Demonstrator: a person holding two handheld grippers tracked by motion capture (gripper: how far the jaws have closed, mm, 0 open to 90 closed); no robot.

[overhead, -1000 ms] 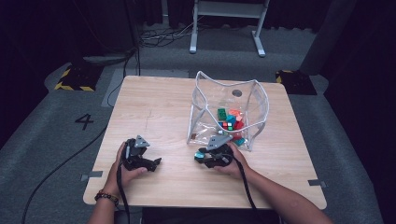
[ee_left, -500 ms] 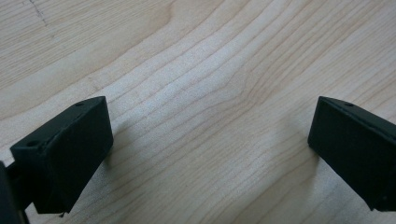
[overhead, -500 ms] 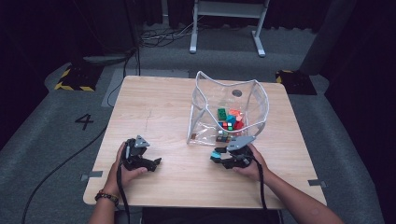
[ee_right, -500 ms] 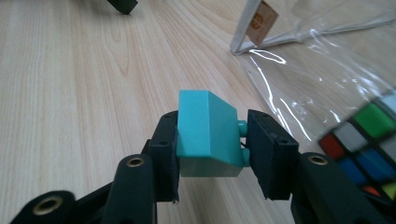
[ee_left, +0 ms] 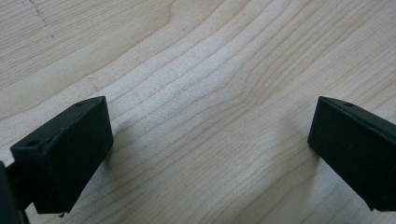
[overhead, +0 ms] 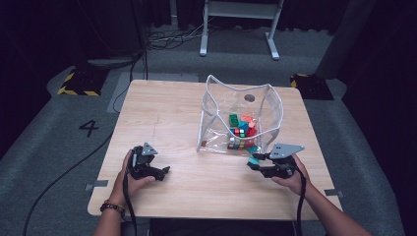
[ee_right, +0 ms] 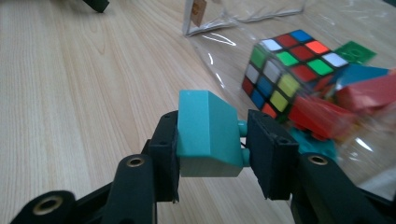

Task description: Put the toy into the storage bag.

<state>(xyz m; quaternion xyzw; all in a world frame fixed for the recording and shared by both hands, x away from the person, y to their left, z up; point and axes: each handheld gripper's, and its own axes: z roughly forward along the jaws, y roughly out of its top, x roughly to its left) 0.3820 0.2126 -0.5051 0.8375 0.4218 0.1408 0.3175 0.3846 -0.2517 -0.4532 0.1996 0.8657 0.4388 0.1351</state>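
The left gripper [ee_left: 210, 154] holds its two black jaws spread wide apart just above bare light wooden tabletop [ee_left: 210, 70], with nothing between them.

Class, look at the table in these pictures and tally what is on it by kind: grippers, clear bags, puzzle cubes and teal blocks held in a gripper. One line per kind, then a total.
Grippers: 2, left gripper and right gripper
Clear bags: 1, clear bag
Puzzle cubes: 1, puzzle cube
Teal blocks held: 1, teal block
Total: 5
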